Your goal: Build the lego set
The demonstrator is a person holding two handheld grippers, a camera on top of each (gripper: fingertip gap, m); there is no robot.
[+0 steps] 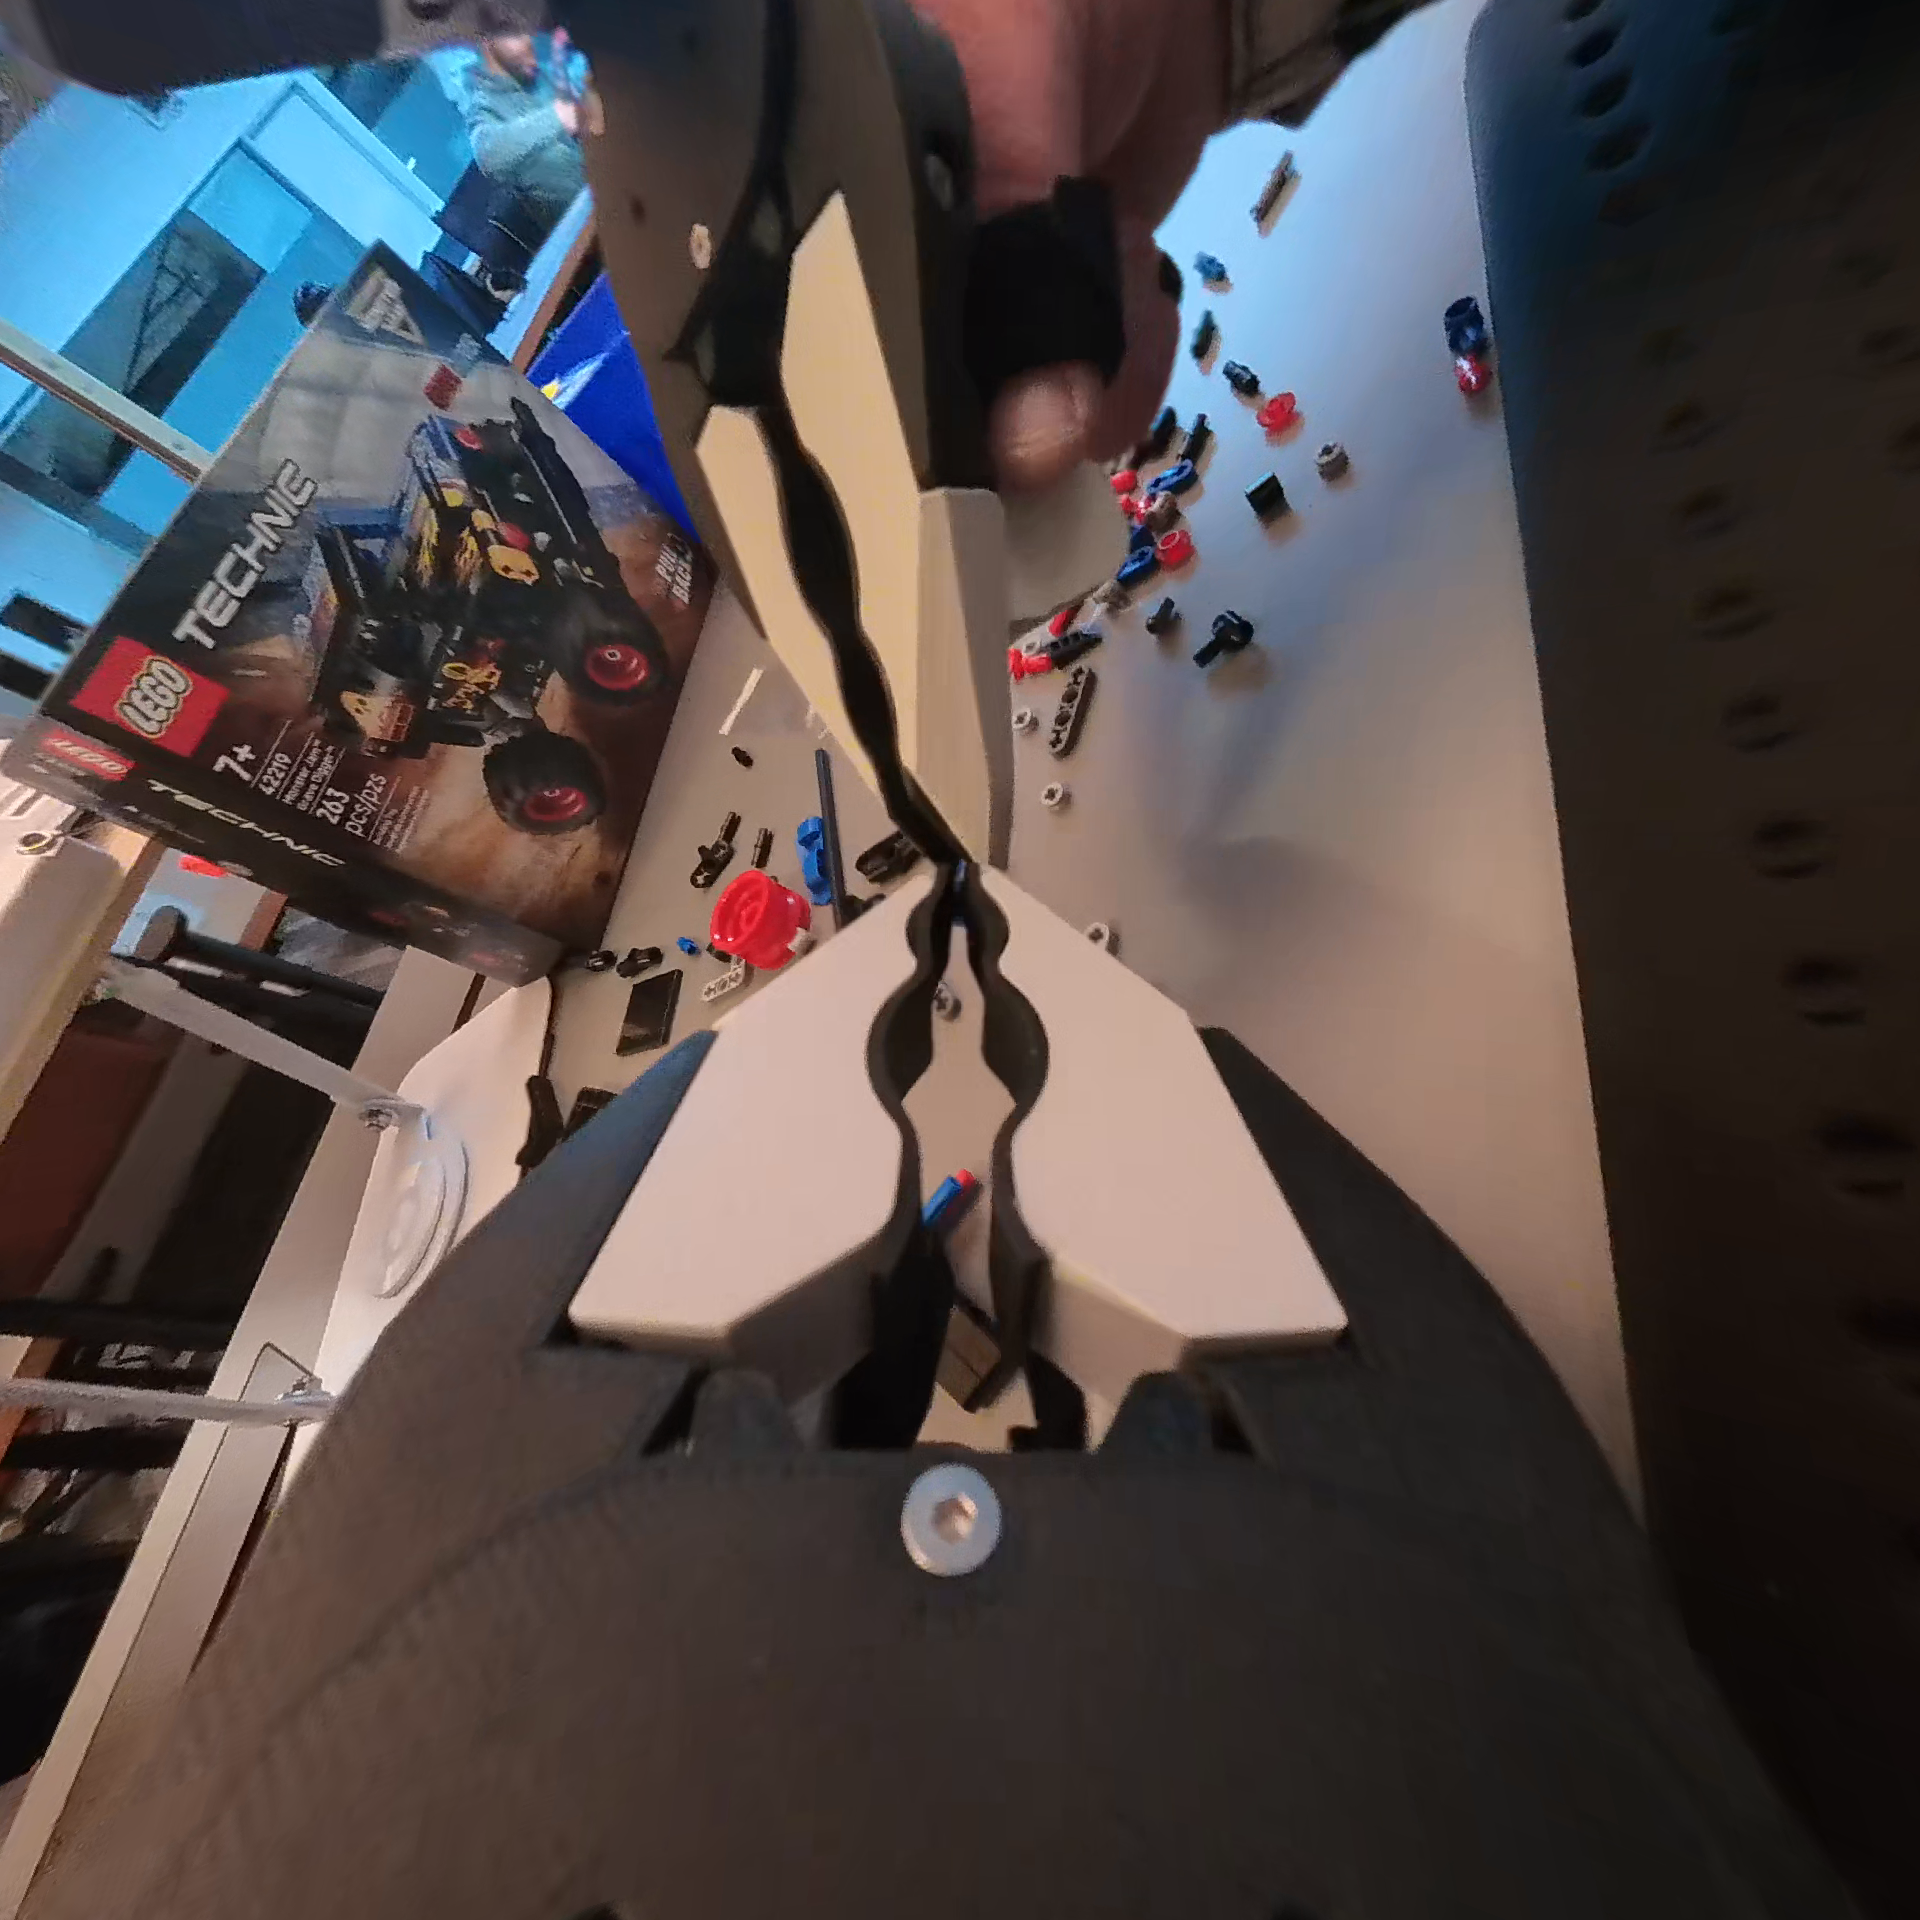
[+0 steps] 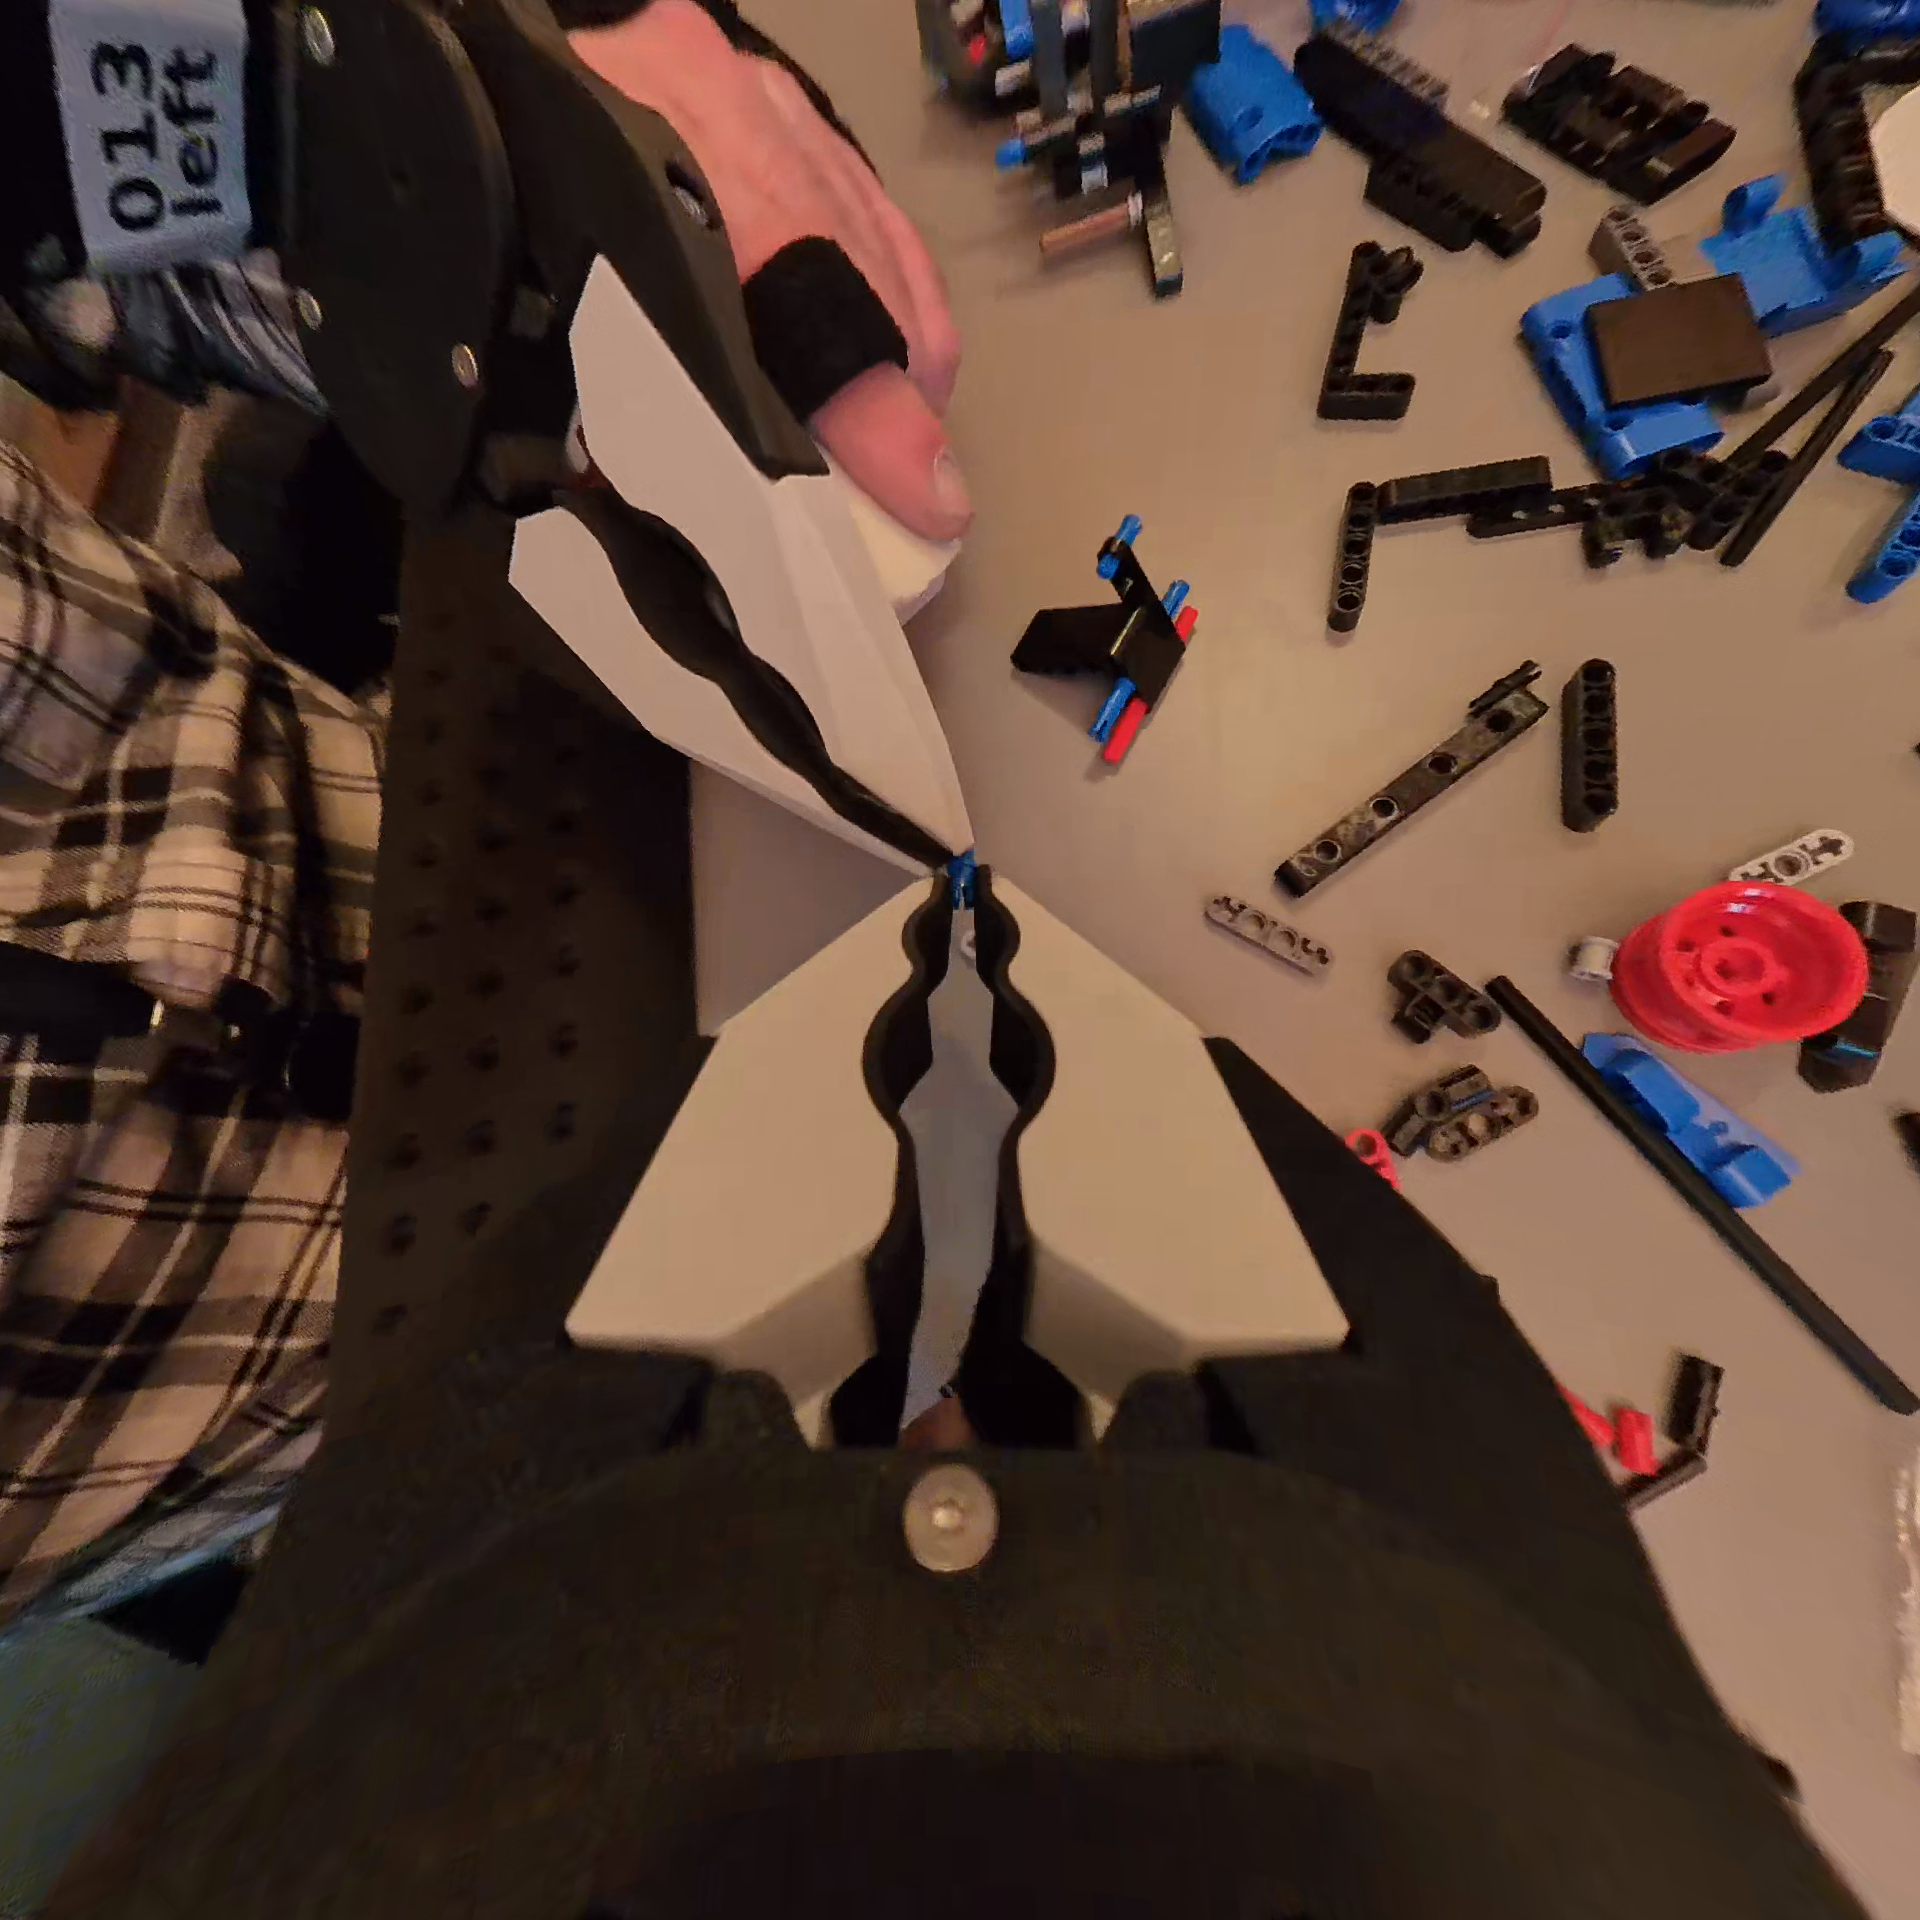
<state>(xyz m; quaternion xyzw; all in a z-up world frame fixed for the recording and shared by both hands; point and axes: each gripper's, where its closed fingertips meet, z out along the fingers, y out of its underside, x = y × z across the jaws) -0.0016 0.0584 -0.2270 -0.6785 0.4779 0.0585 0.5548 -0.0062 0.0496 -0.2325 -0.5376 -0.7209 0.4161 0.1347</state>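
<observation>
The left gripper (image 1: 954, 883) and right gripper (image 2: 961, 883) meet tip to tip above the worktop (image 2: 1195, 831), both clenched on one small blue pin (image 2: 962, 876). This looks like a handover or regrip. Next, one must let go; loose pieces lie at two o'clock.

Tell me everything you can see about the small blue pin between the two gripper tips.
The blue pin is a tiny plastic peg, mostly hidden. It is held above the table, pinched at the right gripper tips, with the left gripper tips meeting it from the upper left. Its full shape cannot be made out.
</observation>
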